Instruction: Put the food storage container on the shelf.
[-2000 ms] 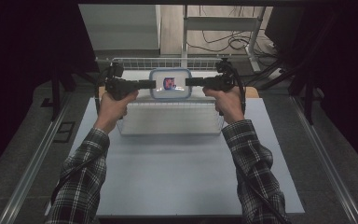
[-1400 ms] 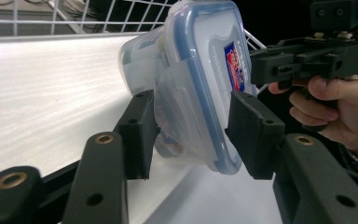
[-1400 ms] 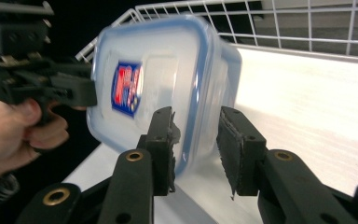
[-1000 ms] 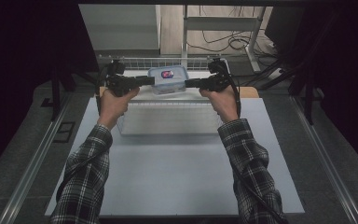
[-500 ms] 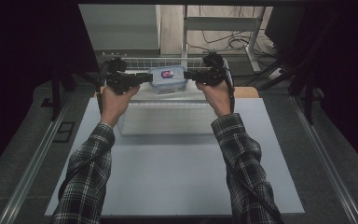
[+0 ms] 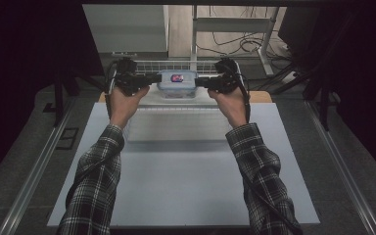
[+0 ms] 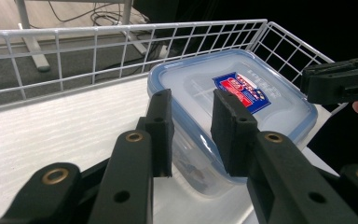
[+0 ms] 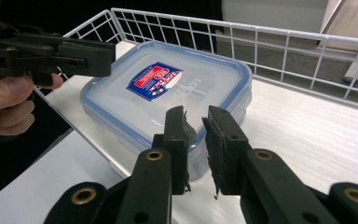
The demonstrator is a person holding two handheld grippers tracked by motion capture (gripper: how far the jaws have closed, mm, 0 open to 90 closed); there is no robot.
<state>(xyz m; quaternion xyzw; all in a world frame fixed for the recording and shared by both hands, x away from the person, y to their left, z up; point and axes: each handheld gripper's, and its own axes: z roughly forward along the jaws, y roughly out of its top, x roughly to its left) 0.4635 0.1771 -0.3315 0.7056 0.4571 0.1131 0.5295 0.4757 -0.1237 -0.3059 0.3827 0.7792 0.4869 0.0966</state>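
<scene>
Your left gripper (image 6: 152, 80) and right gripper (image 6: 201, 82) are flanking the container (image 6: 177, 83). Both are sitting slightly open, gripping nothing, at the counter's (image 6: 186, 176) far edge.

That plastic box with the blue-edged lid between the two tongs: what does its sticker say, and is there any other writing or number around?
Sticker on the lid of the plastic box: red and blue with white print, too blurred to read.
Faint raised lettering on the lid beside the sticker: too faint to read.
I can make out no other words, numbers or signs, on the white wire basket or elsewhere.
</scene>
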